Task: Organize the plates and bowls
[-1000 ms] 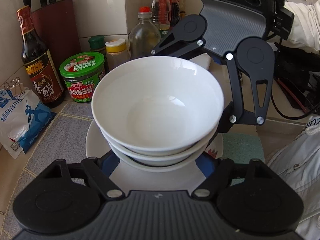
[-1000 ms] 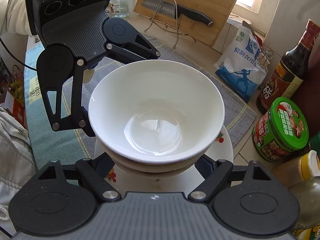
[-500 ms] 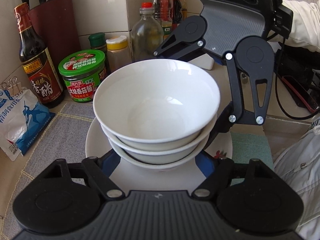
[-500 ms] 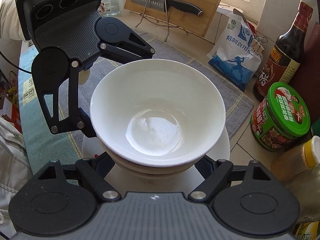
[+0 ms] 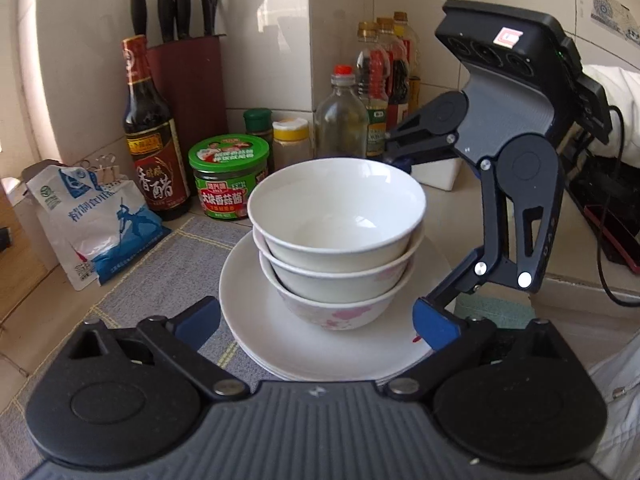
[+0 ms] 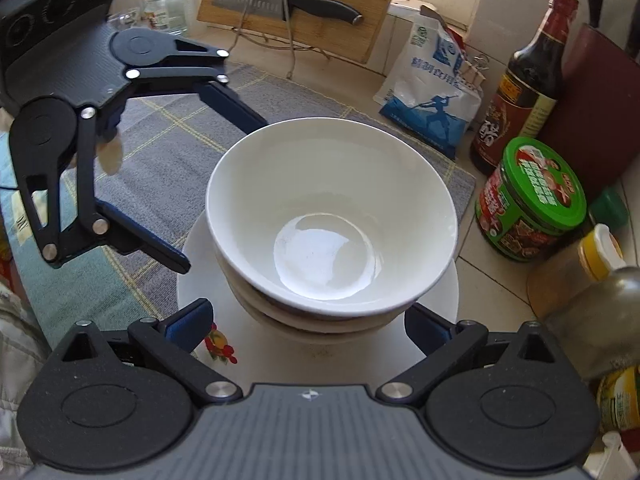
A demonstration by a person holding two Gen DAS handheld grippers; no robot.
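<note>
Your left claw (image 5: pixel 316 322) is opening wide, and its two blue tips sit on each side of the stack without touching it. Your right claw (image 6: pixel 308 322) is opening wide too, and its tips also stand clear of the bowls. Nothing is held by either claw.

Right in front of your left claw, between its tips, stand three bowls (image 5: pixel 338 232) nested one inside the other. They sit on a pile of white plates (image 5: pixel 256 300). The top two bowls are plain white. The bottom bowl (image 5: pixel 336 312) has pink flowers on it. The plates rest on a gray mat (image 5: pixel 160 276) on the desk (image 5: pixel 28 316).

Your right claw comes at the same stack from the far side, so each claw faces the other across the bowls.

Past the bowls from your left claw, a green-lid jar (image 5: pixel 229 178) stands near the plates. Beside it, farther left, is a dark sauce bottle (image 5: pixel 150 140), and then a blue and white bag (image 5: pixel 94 220). A knife block (image 5: pixel 188 80) stands behind the bottle, by the wall.

Past the bowls from your right claw, a cutting board (image 6: pixel 304 0) leans on a rack with a knife (image 6: pixel 288 2) in front of it.
</note>
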